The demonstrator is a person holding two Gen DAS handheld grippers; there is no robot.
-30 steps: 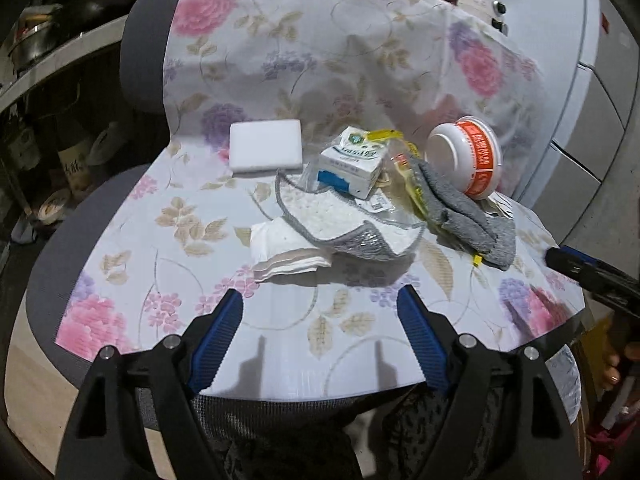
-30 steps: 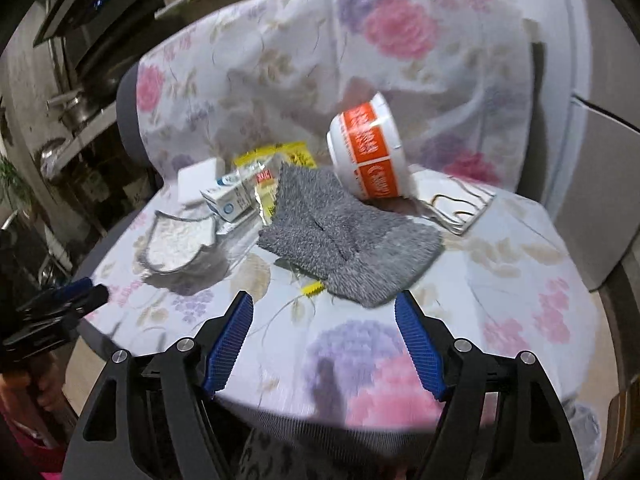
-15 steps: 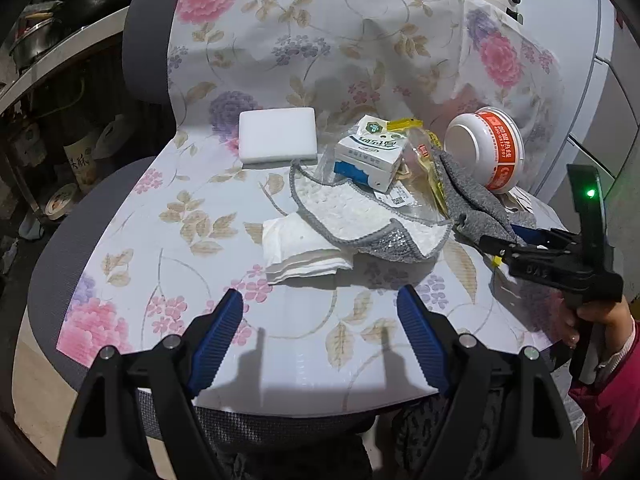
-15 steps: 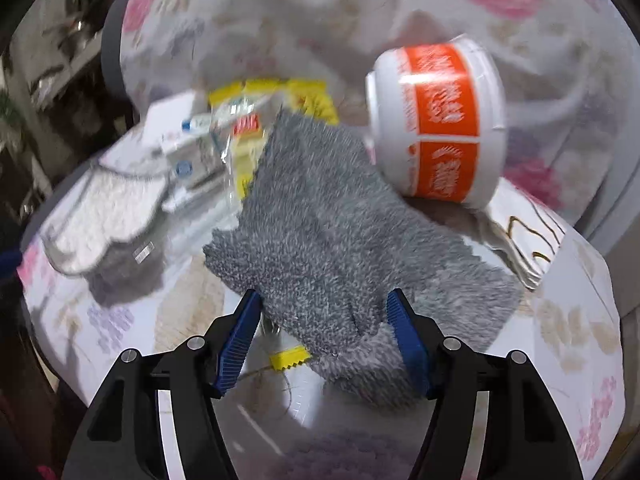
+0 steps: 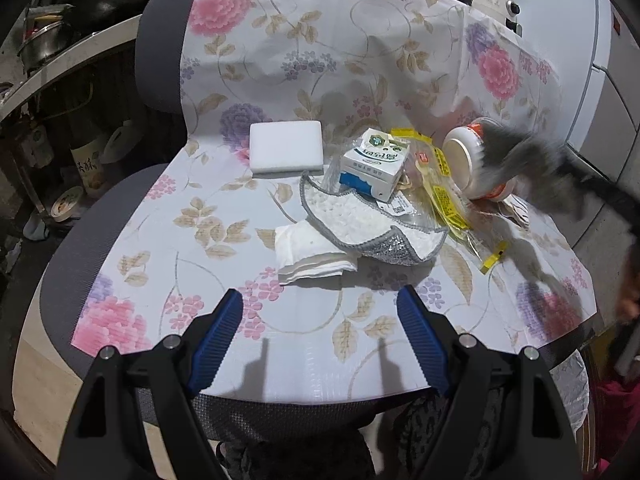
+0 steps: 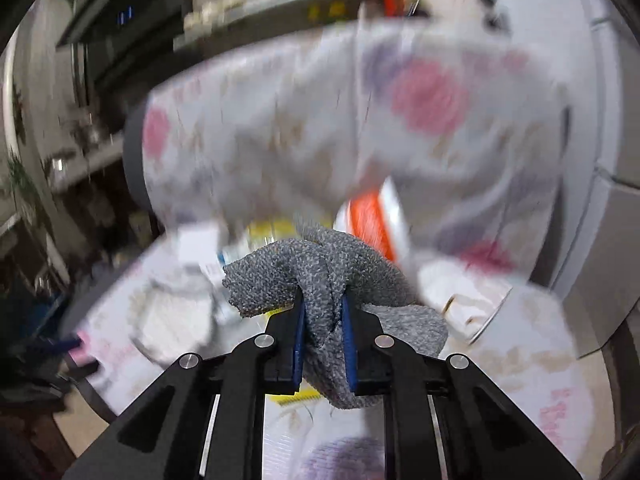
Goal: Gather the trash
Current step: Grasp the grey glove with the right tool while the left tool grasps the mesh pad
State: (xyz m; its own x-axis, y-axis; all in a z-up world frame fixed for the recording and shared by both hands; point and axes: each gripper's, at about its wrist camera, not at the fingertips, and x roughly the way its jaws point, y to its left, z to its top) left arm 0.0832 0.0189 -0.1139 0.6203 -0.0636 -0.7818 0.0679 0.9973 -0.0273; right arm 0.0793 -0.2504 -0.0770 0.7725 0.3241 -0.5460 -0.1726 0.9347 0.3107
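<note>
My right gripper (image 6: 323, 312) is shut on a grey knitted cloth (image 6: 320, 276) and holds it lifted above the chair seat; the cloth shows blurred in the left wrist view (image 5: 524, 160). My left gripper (image 5: 320, 312) is open and empty, low over the front of the seat. On the flowered cover (image 5: 224, 216) lie a folded white tissue (image 5: 312, 252), a white grey-edged mitt (image 5: 368, 220), a small milk carton (image 5: 374, 162), yellow plastic wrappers (image 5: 444, 184), an orange-and-white noodle cup (image 5: 468, 160) on its side, and a white sponge block (image 5: 286, 152).
The things lie on an office chair (image 5: 160, 52) draped with the cover. Shelves with pots, bottles and tape rolls (image 5: 64, 208) stand at the left. White cabinet fronts (image 5: 608, 120) stand at the right. The right wrist view is heavily blurred.
My right gripper closed on the grey cloth and lifted it off the seat. My left gripper edged forward and stayed open.
</note>
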